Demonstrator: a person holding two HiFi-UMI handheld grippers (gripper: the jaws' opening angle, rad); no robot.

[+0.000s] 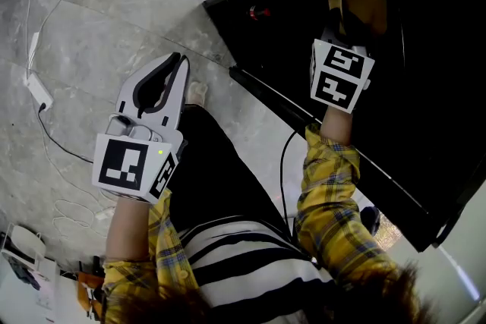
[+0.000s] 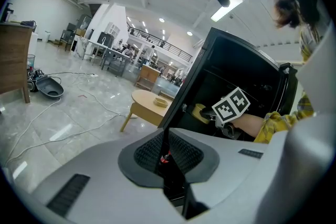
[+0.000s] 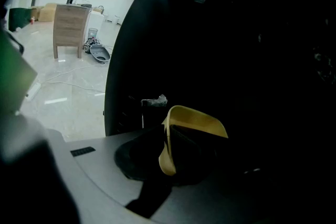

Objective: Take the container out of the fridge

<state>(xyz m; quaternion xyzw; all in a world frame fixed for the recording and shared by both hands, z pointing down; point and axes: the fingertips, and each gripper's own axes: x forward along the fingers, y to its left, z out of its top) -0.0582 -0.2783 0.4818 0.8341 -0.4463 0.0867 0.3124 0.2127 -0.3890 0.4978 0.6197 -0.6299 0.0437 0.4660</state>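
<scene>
- Right gripper (image 3: 167, 147): my jaws are clenched on the yellow container (image 3: 197, 115). Its thin wall stands on edge between my two pads. The rim curls over toward 1 o'clock in the right gripper view.
- Container location: inside the black fridge (image 1: 414, 95), deep in the dark cavity. In the head view it shows as a dull yellow patch at 1 o'clock, right at the tip of my right gripper. I cannot tell whether it is resting on a shelf or lifted off it.
- Interior: too dark to read shelves or other contents. A small pale wrapped object (image 3: 155, 100) sits on a thin frame at 10 o'clock from the container. I cannot identify it.
- Left gripper (image 2: 166, 147): my jaws are pressed together with only a hairline slit between the pads and nothing in them. It is held outside the fridge over the grey marble floor (image 1: 91, 4), at 9 o'clock in the head view, well apart from the right gripper.
- Left gripper view: it looks across at the open fridge. My right gripper is reaching in at 3 o'clock, with the container's yellow just beside it.
- Arms: yellow plaid sleeves (image 1: 330, 186) on both, with a striped shirt at 6 o'clock in the head view.
- Surroundings: a white cable (image 1: 33, 49) trails on the floor at 10 o'clock down to a power strip (image 1: 38, 92). A round wooden table (image 2: 142, 107) stands just beside the fridge with a small dish (image 2: 160, 103) on top. A wooden cabinet (image 3: 71, 26) stands far off at 10 o'clock.
</scene>
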